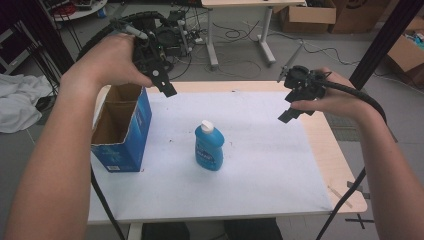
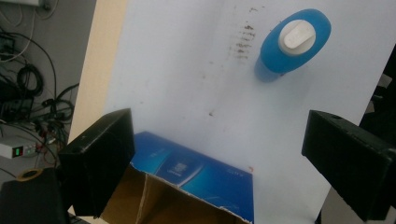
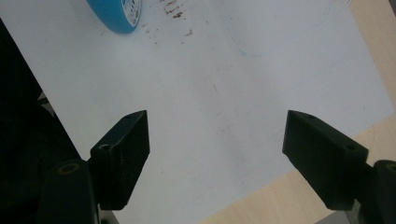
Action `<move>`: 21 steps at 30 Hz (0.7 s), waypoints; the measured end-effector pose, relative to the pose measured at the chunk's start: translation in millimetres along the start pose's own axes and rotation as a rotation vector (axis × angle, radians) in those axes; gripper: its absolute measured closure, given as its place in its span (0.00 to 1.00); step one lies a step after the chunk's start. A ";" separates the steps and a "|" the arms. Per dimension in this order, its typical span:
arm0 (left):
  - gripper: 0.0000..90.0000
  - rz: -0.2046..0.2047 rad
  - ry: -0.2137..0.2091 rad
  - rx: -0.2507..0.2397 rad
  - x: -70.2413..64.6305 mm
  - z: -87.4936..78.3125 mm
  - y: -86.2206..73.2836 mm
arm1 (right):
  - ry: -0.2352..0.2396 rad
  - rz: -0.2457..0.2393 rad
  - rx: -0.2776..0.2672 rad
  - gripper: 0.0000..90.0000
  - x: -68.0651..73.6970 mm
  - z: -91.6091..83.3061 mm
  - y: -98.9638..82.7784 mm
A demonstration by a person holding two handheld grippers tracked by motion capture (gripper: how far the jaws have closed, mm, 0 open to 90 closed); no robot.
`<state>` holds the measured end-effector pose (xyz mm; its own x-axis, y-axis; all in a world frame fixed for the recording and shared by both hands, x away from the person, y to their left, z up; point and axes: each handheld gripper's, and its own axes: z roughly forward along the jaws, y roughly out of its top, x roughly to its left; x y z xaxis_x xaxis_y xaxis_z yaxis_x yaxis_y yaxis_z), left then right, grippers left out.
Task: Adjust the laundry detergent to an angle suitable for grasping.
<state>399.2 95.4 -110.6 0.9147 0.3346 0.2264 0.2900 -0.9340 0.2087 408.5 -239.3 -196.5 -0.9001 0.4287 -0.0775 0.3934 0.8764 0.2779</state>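
1. Use the blue bottle [image 1: 209,148] as your marker. It stands upright with its white cap [image 1: 207,125] on, in the middle of the white sheet [image 1: 260,165] on the table [image 1: 335,155].
2. The open blue box [image 1: 122,131] stands to the left of the bottle, near it but not touching. Its top is open and nothing shows inside.
3. Your left gripper [image 1: 162,82] hangs in the air up and to the left of the bottle, over the far corner of the box. Its jaws are spread wide and hold nothing. In the left gripper view you see the bottle [image 2: 293,43] from above and the box [image 2: 187,191] just below the jaws.
4. Your right gripper [image 1: 295,109] hangs in the air to the right of the bottle, well apart from it. Its jaws are spread wide too, with just the sheet [image 3: 210,93] under them.
5. This looks like the start: nothing is picked up yet. The job seems to be putting the bottle in the box.
6. Next, bring one gripper down to the bottle. Keep the jaws wide, place one on each side of it, then squeeze gently so it does not tip.
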 end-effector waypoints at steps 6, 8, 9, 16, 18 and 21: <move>0.11 0.006 -0.003 0.008 -3.1 2.1 4.1 | 0.010 0.015 -0.049 0.24 -0.8 -1.1 -5.9; 0.12 0.009 -0.003 0.001 -4.0 2.0 4.4 | 0.009 0.016 -0.065 0.24 -1.0 -1.5 -8.3; 0.12 0.008 -0.005 0.002 -3.9 1.9 4.7 | 0.012 0.018 -0.076 0.24 -1.2 -2.0 -9.8; 0.12 0.000 -0.003 0.002 -3.6 1.6 4.6 | 0.018 0.023 -0.137 0.23 -3.5 -3.9 -17.5; 0.12 0.002 -0.006 0.008 -4.2 1.5 4.6 | 0.021 0.026 -0.155 0.23 -3.0 -3.9 -19.4; 0.12 -0.002 -0.004 0.003 -4.5 0.4 3.4 | 0.016 0.026 -0.187 0.22 2.3 -3.1 -19.7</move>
<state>396.2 90.7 -111.3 0.9151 0.3363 0.2225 0.2928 -0.9336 0.2066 398.1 -256.2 -199.1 -0.8937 0.4455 -0.0530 0.3762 0.8085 0.4525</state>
